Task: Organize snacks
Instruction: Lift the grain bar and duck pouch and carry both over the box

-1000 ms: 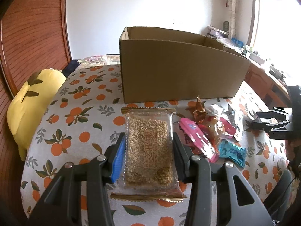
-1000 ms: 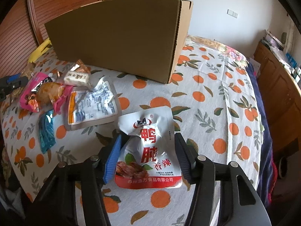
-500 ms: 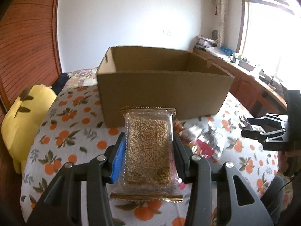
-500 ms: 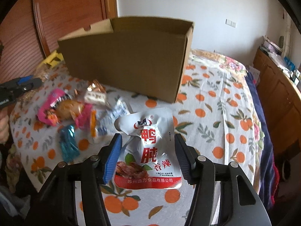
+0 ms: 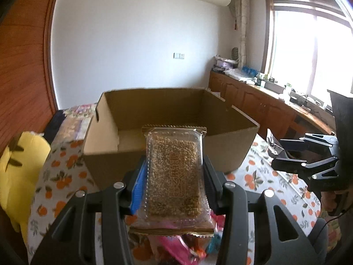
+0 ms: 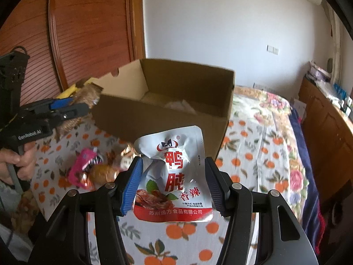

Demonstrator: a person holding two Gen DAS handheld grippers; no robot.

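Note:
In the left wrist view my left gripper (image 5: 173, 183) is shut on a clear packet of sesame brittle (image 5: 174, 174), held in the air just before the open cardboard box (image 5: 167, 152). In the right wrist view my right gripper (image 6: 174, 183) is shut on a white and red snack pouch (image 6: 176, 176), raised in front of the same cardboard box (image 6: 158, 119). The right gripper (image 5: 304, 156) shows at the right of the left wrist view, the left gripper (image 6: 64, 108) at the left of the right wrist view. A white item lies inside the box.
Several loose snacks, a pink packet (image 6: 82, 165) among them, lie on the orange-print cloth (image 6: 253, 154) below the box. A yellow plush (image 5: 19, 172) sits at the left. A person's hand (image 6: 17, 163) grips the left handle. Wooden cabinets (image 5: 264, 108) run under the window.
Both grippers have risen with their packets, so the box's open top and inside now show. The loose snacks on the cloth have dropped lower in both views.

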